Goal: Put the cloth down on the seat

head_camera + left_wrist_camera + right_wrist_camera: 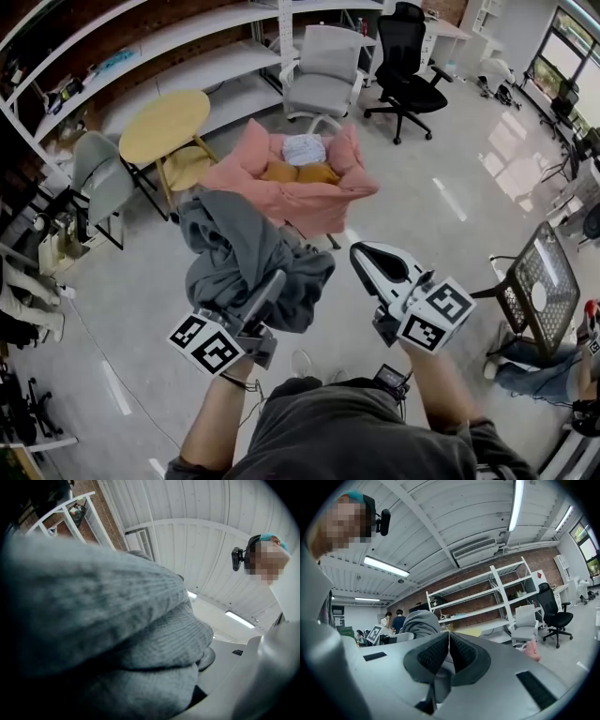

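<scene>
The grey cloth is hanging bunched in the left tongs, which are clamping a thick fold of it, just in front of the pink-draped seat and not yet on it. The right tongs are sitting pressed together, empty, also in front of the seat. The cloth is looking soft, limp and light, a ribbed knit likely to slump on release; a bunched fold is serving best as a hold. No legible writing is showing.

Round yellow table on a pale glossy floor, white shelving just behind it, grey chair to its left, pale office chair to its right, black office chair further right, black wire-mesh frame well apart at far right.
</scene>
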Available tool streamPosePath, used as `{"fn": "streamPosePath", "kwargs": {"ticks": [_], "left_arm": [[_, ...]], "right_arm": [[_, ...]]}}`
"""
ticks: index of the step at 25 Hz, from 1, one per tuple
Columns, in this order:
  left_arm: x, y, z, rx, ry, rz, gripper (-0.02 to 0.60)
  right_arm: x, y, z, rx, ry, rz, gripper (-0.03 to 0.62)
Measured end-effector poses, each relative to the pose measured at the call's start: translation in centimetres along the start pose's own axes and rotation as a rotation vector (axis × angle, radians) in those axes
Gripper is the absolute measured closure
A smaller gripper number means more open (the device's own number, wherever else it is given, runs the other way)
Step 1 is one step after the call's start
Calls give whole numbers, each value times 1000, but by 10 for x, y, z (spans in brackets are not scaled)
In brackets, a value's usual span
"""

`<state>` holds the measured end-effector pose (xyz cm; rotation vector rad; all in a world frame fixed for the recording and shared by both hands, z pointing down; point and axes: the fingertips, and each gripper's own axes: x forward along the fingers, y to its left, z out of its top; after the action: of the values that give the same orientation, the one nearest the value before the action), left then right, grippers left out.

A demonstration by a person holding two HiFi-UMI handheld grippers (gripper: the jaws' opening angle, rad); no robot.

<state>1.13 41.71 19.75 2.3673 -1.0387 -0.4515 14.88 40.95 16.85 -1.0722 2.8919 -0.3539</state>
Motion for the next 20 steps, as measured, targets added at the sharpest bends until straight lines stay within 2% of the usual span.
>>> {"fn": "streamPosePath", "kwargs": {"ticks": [9, 20], "left_arm": [[15, 56, 38, -1, 15, -19, 272], [53, 111, 66, -11, 9, 1, 272]], "right_arm": [[68, -16, 1, 5, 9, -19, 577], [125, -61, 9, 13, 8, -9, 577]]}}
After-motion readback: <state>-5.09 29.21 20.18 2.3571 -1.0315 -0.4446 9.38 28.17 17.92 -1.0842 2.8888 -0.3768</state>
